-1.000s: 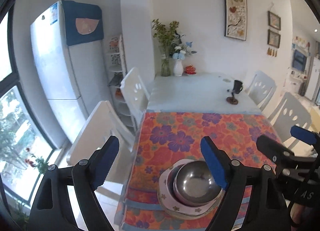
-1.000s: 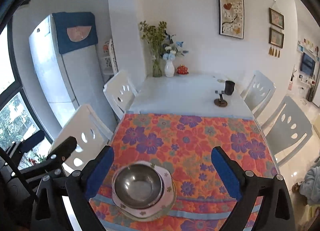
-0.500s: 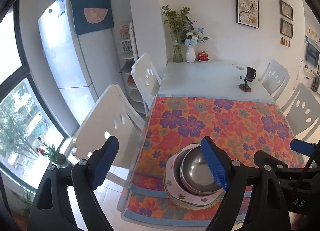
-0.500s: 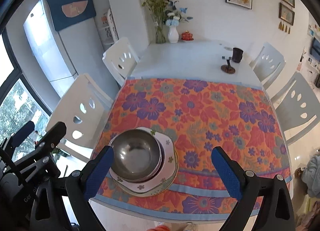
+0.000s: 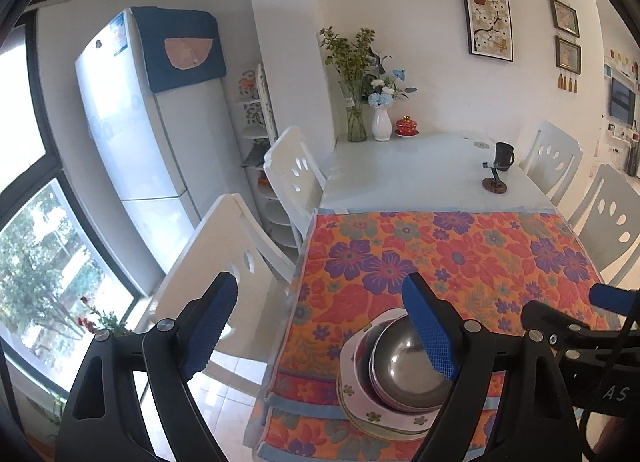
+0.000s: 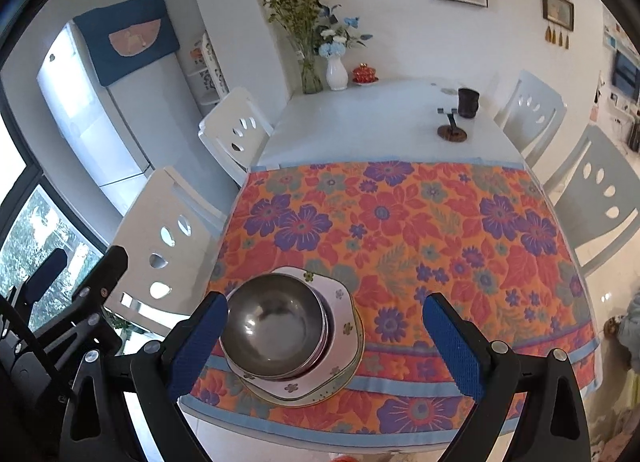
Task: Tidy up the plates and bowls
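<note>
home dining area: fridge (image 5: 132, 134), white chairs (image 6: 236, 130), flower vase (image 6: 336, 72), floral tablecloth (image 6: 400, 230), wall pictures (image 5: 486, 2).

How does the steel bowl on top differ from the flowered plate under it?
The steel bowl is shiny bare metal; the flowered plate is white with small printed flowers. The bowl is round and deep; the plate is shallow with an angular rim. The bowl sits in the stack's top; the plate lies beneath. Both share one stack on the floral cloth.
</note>
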Motion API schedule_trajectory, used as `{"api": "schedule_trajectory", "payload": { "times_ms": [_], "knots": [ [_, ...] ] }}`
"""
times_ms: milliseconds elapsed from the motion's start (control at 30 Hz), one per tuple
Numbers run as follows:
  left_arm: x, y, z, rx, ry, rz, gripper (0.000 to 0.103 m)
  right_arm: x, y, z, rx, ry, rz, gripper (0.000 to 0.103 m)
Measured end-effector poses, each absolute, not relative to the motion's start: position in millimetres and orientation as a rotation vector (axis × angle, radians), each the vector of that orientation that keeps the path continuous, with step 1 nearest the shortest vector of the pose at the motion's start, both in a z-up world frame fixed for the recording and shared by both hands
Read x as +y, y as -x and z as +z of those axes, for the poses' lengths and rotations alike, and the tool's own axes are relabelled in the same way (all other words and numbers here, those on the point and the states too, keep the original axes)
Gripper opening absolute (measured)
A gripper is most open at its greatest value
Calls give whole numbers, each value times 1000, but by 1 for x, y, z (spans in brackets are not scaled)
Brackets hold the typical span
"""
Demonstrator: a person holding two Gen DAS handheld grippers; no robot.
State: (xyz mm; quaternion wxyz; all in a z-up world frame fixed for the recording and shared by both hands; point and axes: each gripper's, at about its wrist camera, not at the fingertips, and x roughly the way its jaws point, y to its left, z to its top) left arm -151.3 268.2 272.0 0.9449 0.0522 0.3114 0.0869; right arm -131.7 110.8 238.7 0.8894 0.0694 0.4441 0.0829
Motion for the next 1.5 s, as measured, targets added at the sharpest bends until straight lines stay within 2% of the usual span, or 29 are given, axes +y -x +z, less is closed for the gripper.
{"api": "schedule_trajectory", "payload": {
  "times_ms": [900, 1500],
  "knots": [
    [296, 146, 252, 722, -80, 167, 85, 141, 131, 223, 943, -44, 177, 97],
    [295, 151, 252, 708, -70, 163, 85, 136, 135, 220, 952, -62, 160, 97]
  ]
}}
